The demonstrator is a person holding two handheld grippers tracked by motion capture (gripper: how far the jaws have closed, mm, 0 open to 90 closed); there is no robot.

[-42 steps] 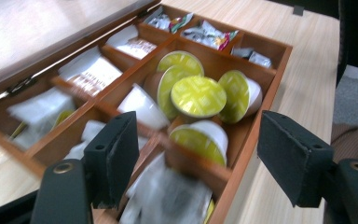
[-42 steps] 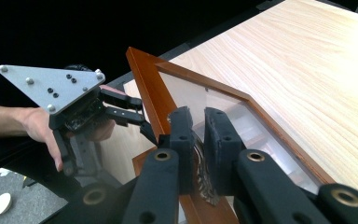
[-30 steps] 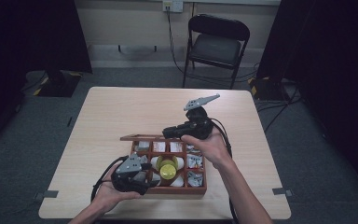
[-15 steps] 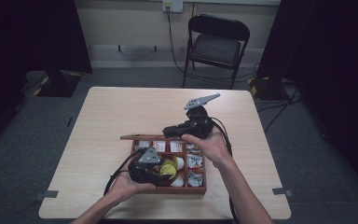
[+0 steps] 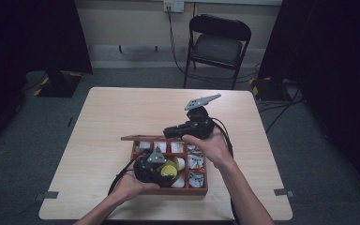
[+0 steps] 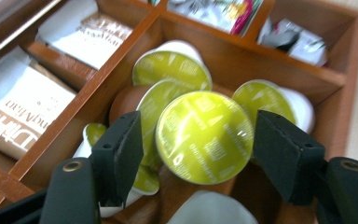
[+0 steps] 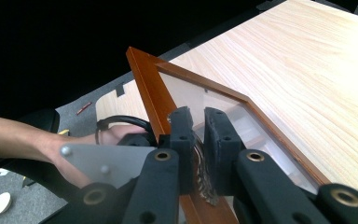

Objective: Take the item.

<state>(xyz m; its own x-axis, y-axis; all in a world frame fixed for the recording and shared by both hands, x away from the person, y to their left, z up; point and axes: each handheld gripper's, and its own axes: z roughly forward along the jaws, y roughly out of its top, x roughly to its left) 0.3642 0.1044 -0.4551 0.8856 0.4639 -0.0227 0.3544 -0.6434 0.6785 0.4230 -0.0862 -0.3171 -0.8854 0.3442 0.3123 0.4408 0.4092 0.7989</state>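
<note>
Capsule with green foil lid (image 6: 205,135) sits between the jaws of the left gripper (image 6: 198,149), foil face toward the camera, tilted. Left jaws have just been opening; in the left gripper view a narrow gap shows on each side of the capsule, so the pads stand apart and do not press on it. Capsule rests on a heap of like green-lidded capsules (image 6: 172,70) in the large compartment of the wooden box (image 5: 201,190), toward the box's near-left part in the high view. Neighbouring compartments: white sachets with brown print (image 6: 23,112) on one side, crumpled foil packets (image 6: 293,39) in the far corner compartment. In the high view the left gripper (image 5: 155,168) hangs over the box's near-left corner, left hand (image 5: 131,185) beneath it. Right gripper (image 7: 198,135): jaws clamped together on the framed glass lid (image 7: 144,81) of the box, gripping its wooden frame; a frayed bit of thread or cord shows between the pads, its kind unclear. Lid stands raised on edge along the box's far side. In the high view the right gripper (image 5: 190,127) lies at the box's far edge, right hand (image 5: 211,147) behind it. Box sits on the tabletop (image 5: 122,112) near its near edge, slightly right of centre. Black folding chair (image 5: 218,40) stands beyond the far edge.
</note>
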